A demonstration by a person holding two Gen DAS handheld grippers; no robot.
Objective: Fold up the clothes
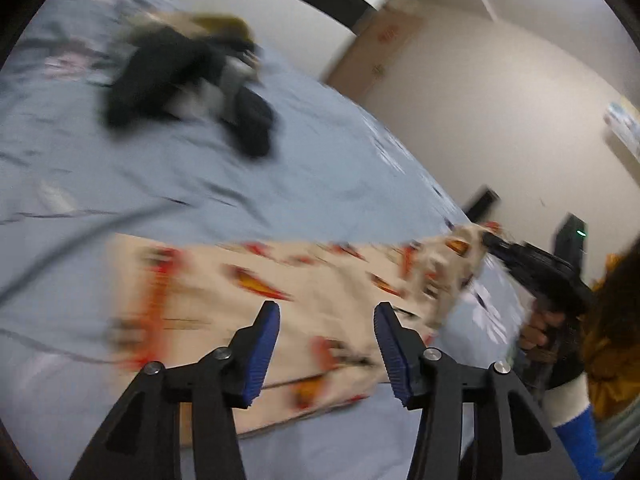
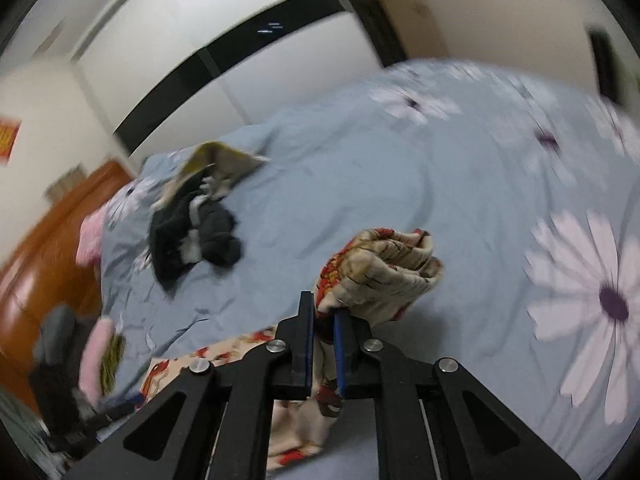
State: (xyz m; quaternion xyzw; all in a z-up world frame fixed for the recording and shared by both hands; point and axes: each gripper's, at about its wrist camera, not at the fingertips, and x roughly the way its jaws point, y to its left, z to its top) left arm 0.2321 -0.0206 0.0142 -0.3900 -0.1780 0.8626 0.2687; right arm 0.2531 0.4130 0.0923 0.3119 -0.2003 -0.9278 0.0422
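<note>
Bedspread [image 2: 400, 184]; right jaws clamping cream garment [image 2: 384, 272]

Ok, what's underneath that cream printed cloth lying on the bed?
The cream printed cloth lies flat on the blue floral bedcover, which shows all around it. Its far end is lifted, pinched in the right gripper. Anything beneath the flat part is covered.
</note>
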